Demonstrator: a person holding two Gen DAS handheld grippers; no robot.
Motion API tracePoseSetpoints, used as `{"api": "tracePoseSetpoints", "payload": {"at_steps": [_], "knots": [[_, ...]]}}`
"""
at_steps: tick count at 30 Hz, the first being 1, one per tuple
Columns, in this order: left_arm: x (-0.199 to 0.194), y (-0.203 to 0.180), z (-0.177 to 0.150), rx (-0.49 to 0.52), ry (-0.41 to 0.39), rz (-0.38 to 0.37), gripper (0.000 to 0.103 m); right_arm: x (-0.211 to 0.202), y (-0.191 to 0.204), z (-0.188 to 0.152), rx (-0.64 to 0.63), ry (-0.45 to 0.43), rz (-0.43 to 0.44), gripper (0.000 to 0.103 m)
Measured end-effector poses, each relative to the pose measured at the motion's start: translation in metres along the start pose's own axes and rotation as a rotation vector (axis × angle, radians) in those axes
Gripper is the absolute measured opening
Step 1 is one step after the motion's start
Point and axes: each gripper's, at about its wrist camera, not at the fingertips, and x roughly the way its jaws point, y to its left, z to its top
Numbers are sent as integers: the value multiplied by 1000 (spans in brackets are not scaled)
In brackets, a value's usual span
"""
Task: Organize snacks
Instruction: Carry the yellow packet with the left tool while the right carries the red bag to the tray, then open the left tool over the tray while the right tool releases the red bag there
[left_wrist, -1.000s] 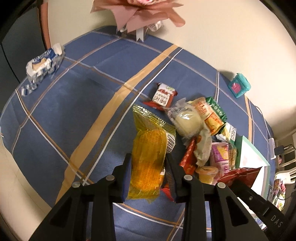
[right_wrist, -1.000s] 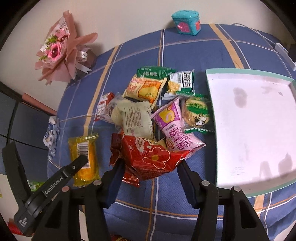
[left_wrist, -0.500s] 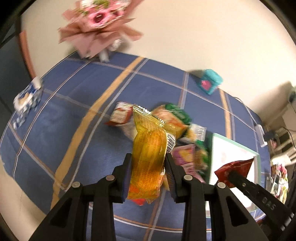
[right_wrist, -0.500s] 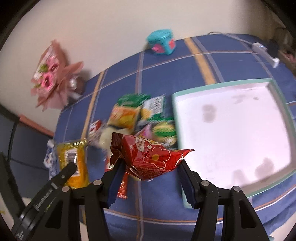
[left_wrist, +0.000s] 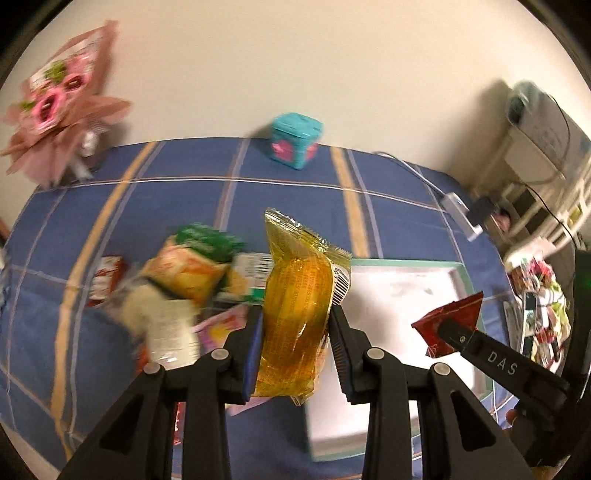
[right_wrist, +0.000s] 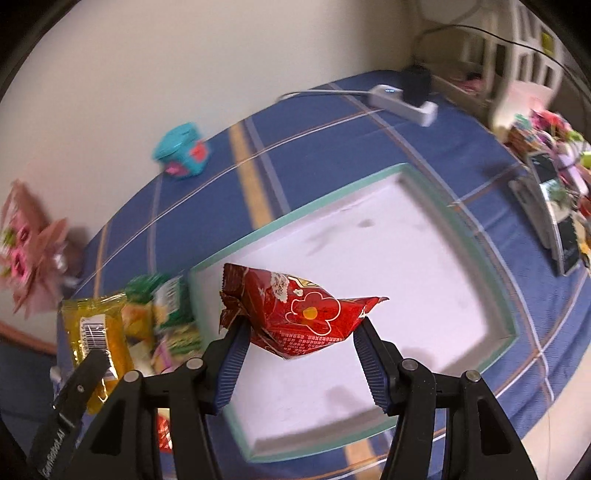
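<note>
left wrist view: yellow snack pack (left_wrist: 295, 306) stands on end between the fingers, long axis running up and away from the camera, crimped top end tilted slightly left, barcode on its right edge. it hangs in the air over the seam between the snack pile (left_wrist: 181, 284) and the white tray (left_wrist: 406, 288). left gripper (left_wrist: 295, 354) is narrowly parted, both pads pressed on the pack's lower half. surface is a blue plaid tablecloth (left_wrist: 184, 206) with orange and white stripes. teal box (left_wrist: 295, 140) sits at the far edge by the cream wall; pink bouquet (left_wrist: 55, 107) far left; white power strip (left_wrist: 461, 218) far right. the pile is blurred. at right the red packet (left_wrist: 450, 321) shows, pinched in the other tool.

right wrist view: red packet (right_wrist: 295, 314) lies crosswise, long axis left to right, flower print facing up, its pointed end to the right. it is held in the air above the near-left part of the tray (right_wrist: 369, 258), which has a green rim. right gripper (right_wrist: 299, 362) is moderately spread, pads clamping the packet's two ends. yellow snack pack (right_wrist: 92, 332) at left, upright in the left tool. clutter at the far right edge of the table is too blurred to name.
</note>
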Motion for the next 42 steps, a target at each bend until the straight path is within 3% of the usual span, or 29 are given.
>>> {"api": "tracePoseSetpoints", "payload": {"at_steps": [13, 30, 38, 40, 42], "knots": [[64, -52, 2, 104, 94, -75, 36, 15, -36, 27, 70, -7, -97, 61], [100, -64, 2, 120, 158, -100, 37, 49, -57, 43, 91, 40, -148, 61], [86, -59, 7, 99, 140, -95, 47, 45, -57, 42, 82, 43, -138, 63], [82, -57, 9, 94, 131, -90, 55, 44, -56, 42, 77, 42, -137, 63], [78, -54, 11, 88, 127, -76, 60, 42, -55, 43, 75, 39, -134, 72]]}}
